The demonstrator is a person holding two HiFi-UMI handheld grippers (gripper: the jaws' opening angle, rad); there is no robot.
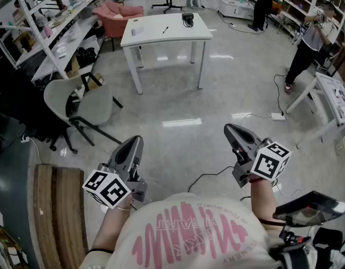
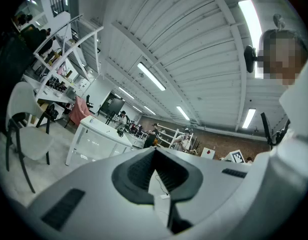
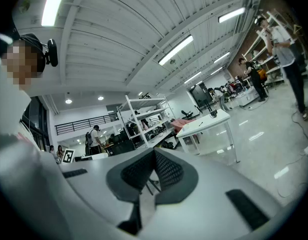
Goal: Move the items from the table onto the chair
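Note:
A white table point(image 1: 166, 29) stands across the floor ahead of me. On it lie a small white object point(image 1: 137, 31), a dark pen point(image 1: 165, 29) and a black device point(image 1: 188, 19). A grey office chair point(image 1: 85, 102) stands to the left, nearer than the table. My left gripper point(image 1: 136, 142) and right gripper point(image 1: 229, 129) are held close to my body, both shut and empty, far from the table. The left gripper view shows its shut jaws point(image 2: 155, 151), with the table point(image 2: 96, 134) and chair point(image 2: 28, 129) beyond. In the right gripper view the jaws point(image 3: 154, 151) are shut too, pointing toward the table point(image 3: 206, 124).
Shelving point(image 1: 43, 32) runs along the left wall, with a pink armchair point(image 1: 119, 13) behind the table. A second white table point(image 1: 332, 97) stands at right and a cable point(image 1: 217, 175) lies on the floor. People stand at the back and right point(image 1: 309, 43). A wooden surface point(image 1: 57, 217) is at my lower left.

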